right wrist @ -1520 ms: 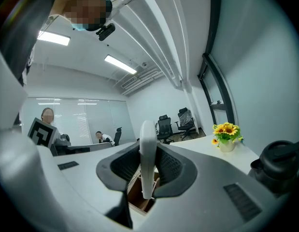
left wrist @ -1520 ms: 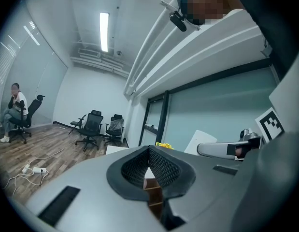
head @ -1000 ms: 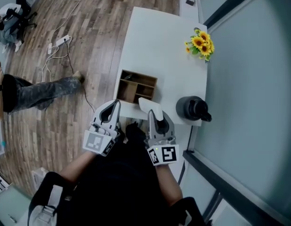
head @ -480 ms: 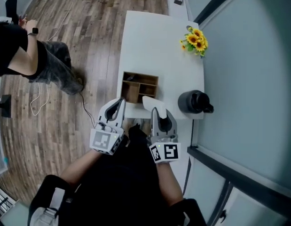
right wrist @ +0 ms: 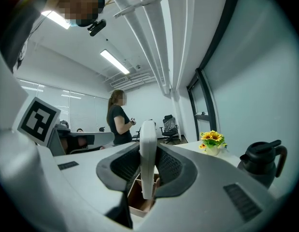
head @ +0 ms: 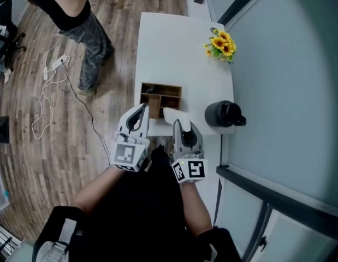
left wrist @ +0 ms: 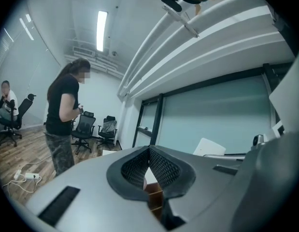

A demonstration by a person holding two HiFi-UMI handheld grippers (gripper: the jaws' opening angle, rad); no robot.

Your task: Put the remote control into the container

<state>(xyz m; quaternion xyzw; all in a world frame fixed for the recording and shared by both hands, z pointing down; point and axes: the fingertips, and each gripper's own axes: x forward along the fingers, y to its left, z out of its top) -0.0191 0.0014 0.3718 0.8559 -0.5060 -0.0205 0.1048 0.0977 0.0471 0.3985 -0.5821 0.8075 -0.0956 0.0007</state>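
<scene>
A white remote control [head: 171,115] stands on edge between the jaws of my right gripper [head: 182,129], which is shut on it, just short of the wooden container [head: 161,98] on the white table [head: 169,42]. In the right gripper view the remote control [right wrist: 148,153] rises upright from the pads of the right gripper [right wrist: 148,166], above the container's compartments [right wrist: 139,197]. My left gripper [head: 138,113] hovers at the container's near left corner, shut with nothing in it. Its pads meet in the left gripper view [left wrist: 149,166], with the container [left wrist: 155,197] showing below them.
A black jug [head: 223,114] stands at the table's right edge, close to my right gripper. A bunch of sunflowers [head: 218,42] sits at the far right. A person [head: 76,15] stands on the wooden floor to the left, near a power strip and cable [head: 54,64].
Both grippers have edged forward towards the container, the left one most. The remote stays in the right gripper. The person on the floor has walked from the left to the far left.
</scene>
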